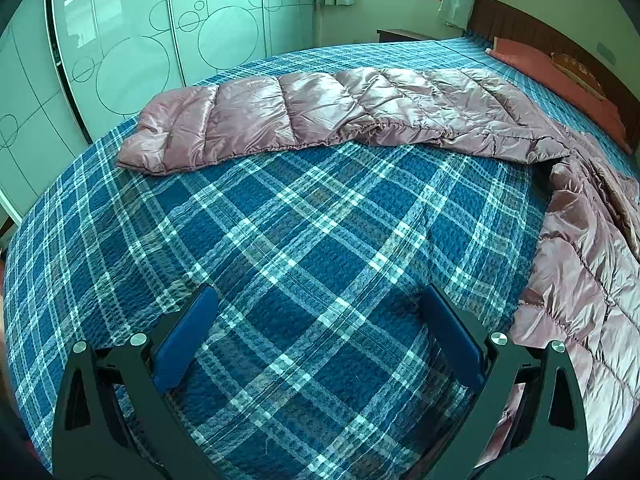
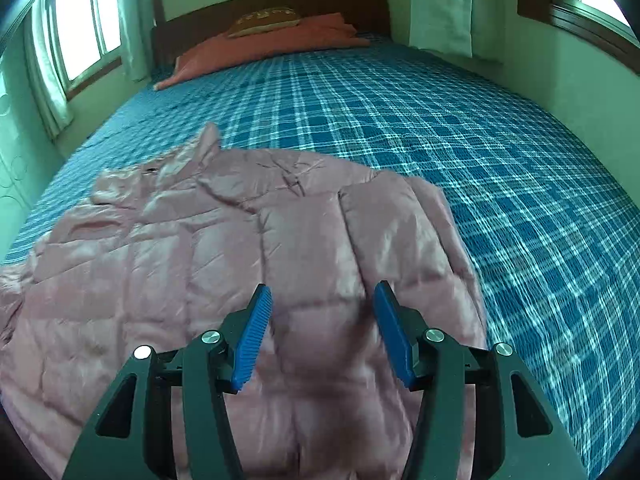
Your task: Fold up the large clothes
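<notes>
Your left gripper hangs spread over bare plaid bedspread, pinching nothing. The jacket, shiny mauve and quilted, stretches a sleeve across twelve o'clock, body at three. Your right gripper, half spread and empty, hovers over its puffy body.

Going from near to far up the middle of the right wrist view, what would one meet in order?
Right gripper, jaws apart with nothing pinched → pink puffer jacket spread flat → bare stretch of blue plaid bedspread → orange-red pillow with a small brown cushion on it → dark wooden headboard.
</notes>
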Demonstrator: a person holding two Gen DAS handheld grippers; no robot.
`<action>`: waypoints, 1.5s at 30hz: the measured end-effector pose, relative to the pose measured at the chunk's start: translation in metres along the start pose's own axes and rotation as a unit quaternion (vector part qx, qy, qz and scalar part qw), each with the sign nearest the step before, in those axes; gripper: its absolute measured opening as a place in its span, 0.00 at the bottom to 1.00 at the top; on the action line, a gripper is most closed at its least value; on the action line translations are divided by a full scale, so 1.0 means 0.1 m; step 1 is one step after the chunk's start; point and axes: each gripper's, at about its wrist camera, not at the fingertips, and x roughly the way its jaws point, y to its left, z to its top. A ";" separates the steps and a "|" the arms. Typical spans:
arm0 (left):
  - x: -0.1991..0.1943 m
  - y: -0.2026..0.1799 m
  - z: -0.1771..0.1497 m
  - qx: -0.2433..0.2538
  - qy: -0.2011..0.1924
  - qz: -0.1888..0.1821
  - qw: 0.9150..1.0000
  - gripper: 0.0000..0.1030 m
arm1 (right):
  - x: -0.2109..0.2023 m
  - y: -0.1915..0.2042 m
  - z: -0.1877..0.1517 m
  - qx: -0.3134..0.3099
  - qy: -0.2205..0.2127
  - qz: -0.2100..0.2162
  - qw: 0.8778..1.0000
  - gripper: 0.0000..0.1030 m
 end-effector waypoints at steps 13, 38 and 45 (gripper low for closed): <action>-0.01 0.00 0.00 0.000 -0.001 -0.001 1.000 0.98 | -0.31 -0.01 -0.47 0.003 -0.012 0.021 1.000 0.59; 0.71 1.45 1.05 -0.243 -0.056 -0.107 0.962 0.63 | -0.25 0.00 -0.60 -0.002 -0.018 0.022 1.000 0.67; 0.81 1.63 1.37 -0.243 -0.062 -0.089 0.964 0.12 | -0.25 0.01 -0.60 -0.003 -0.020 0.020 1.000 0.67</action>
